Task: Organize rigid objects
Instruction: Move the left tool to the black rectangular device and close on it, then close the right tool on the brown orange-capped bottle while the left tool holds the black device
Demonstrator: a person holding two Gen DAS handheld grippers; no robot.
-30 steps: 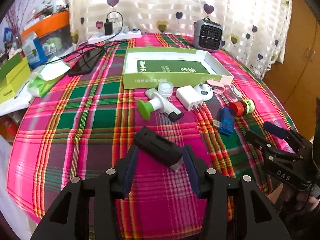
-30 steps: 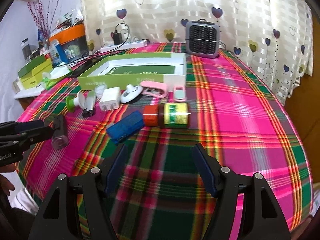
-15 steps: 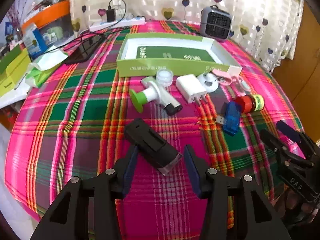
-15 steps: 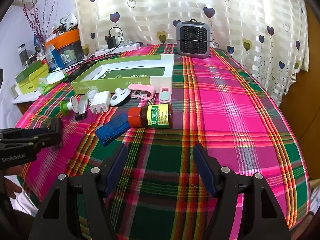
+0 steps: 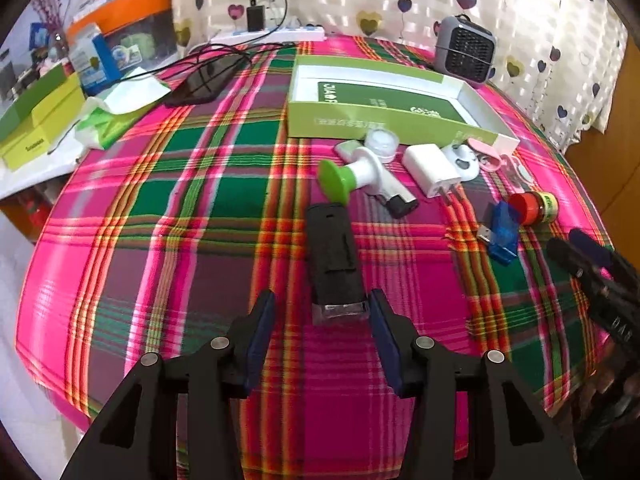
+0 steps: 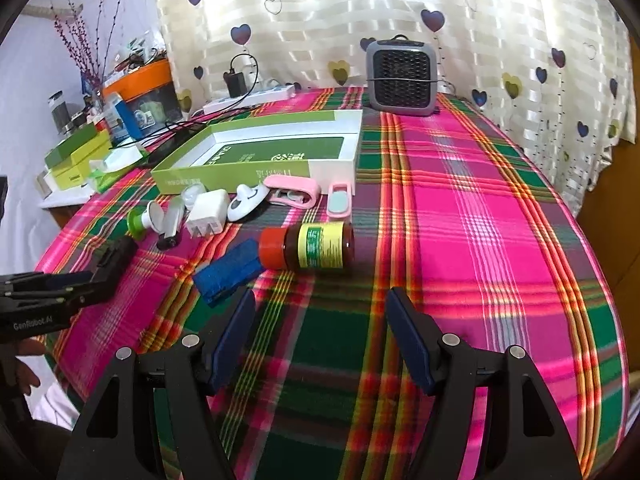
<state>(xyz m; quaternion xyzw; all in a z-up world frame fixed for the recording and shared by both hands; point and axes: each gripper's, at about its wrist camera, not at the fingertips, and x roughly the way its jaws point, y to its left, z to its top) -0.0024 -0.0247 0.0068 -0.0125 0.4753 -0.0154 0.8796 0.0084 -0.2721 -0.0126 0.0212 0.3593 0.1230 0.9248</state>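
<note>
A black oblong device (image 5: 334, 258) with a clear end lies on the plaid tablecloth; it also shows in the right wrist view (image 6: 116, 258). My left gripper (image 5: 322, 322) is open, its pads on either side of the device's clear end. My right gripper (image 6: 320, 324) is open and empty, just short of a brown bottle with a red cap (image 6: 310, 246) and a blue USB device (image 6: 228, 270). An open green and white box (image 5: 384, 108) stands further back, with a white charger (image 5: 434, 170), a green-ended tool (image 5: 362, 178) and pink items (image 6: 292, 194) in front of it.
A grey fan heater (image 6: 402, 78) stands at the back of the round table. A power strip with cables (image 5: 264, 34), a phone (image 5: 204, 82), tissues (image 5: 116, 114) and green boxes (image 5: 36, 120) sit at the back left. The table edge curves close below both grippers.
The black device has turned from slanted to lengthwise between my left gripper's pads. My left gripper has moved closer around its clear end. The right gripper has stayed open and drifted slightly.
</note>
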